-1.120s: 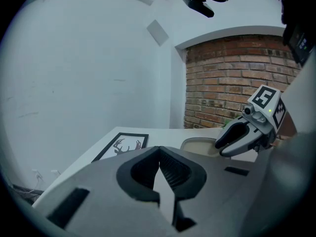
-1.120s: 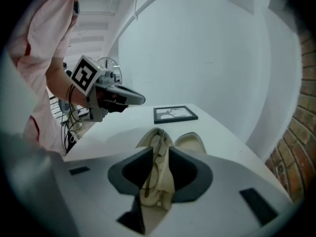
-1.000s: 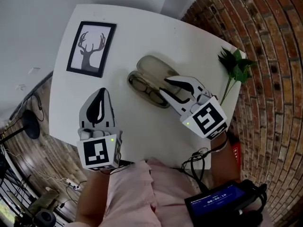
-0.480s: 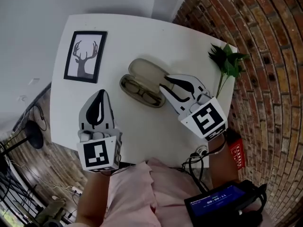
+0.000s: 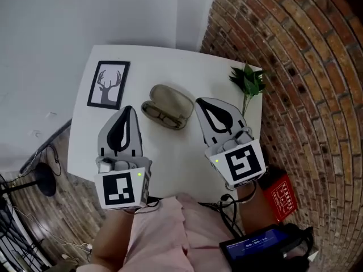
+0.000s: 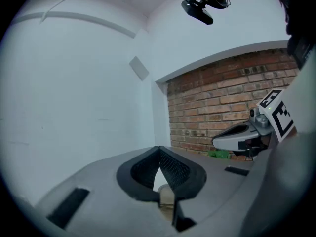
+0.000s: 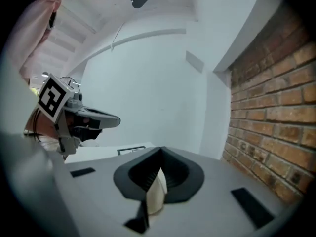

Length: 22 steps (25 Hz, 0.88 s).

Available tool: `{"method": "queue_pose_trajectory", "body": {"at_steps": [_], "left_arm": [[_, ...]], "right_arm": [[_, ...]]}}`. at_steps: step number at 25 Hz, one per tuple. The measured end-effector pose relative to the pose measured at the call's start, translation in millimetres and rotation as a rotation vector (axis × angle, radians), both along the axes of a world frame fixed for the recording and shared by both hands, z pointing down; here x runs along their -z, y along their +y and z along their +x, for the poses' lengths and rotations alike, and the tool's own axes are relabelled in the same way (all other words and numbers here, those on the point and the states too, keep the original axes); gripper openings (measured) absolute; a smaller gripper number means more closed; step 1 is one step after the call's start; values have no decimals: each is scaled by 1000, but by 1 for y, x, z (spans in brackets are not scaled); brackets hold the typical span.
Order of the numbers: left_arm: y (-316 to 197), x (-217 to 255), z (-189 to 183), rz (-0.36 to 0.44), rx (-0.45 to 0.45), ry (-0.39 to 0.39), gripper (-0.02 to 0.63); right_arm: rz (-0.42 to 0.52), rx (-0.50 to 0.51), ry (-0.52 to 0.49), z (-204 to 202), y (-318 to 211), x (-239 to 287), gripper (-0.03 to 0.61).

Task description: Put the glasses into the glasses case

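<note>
Both clenched on nothing, left claw [image 5: 129, 111], right claw [image 5: 200, 102] just closed, glasses [image 5: 160, 116] dim, part-hidden in open glasses case [image 5: 173, 98]

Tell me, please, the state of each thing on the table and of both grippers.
Glasses case: open, lid folded back.
Glasses: lying inside the open case.
Left gripper: fingers shut, nothing between them.
Right gripper: fingers have just closed, shut, nothing between them.
Picture frame: lying flat.
Plant sprig: lying flat.
</note>
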State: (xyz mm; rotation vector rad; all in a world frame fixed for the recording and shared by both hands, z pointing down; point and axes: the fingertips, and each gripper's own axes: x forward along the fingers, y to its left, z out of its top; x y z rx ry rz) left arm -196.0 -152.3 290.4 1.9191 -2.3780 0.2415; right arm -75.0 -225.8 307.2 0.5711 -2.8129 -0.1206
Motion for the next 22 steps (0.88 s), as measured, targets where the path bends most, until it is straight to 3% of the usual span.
{"method": "queue_pose_trajectory", "body": {"at_steps": [5,9,22], "left_arm": [[1,53,26,96,-16,-92,9],[3,71,44,143,-24,-99,8],[11,82,69,161,-47,-108,8]], "right_arm": [[43,-102,-87,25,10,43,5],[92,-135,-142,42,14,64,5],[81,-158,-173,59,32,83,3]]}}
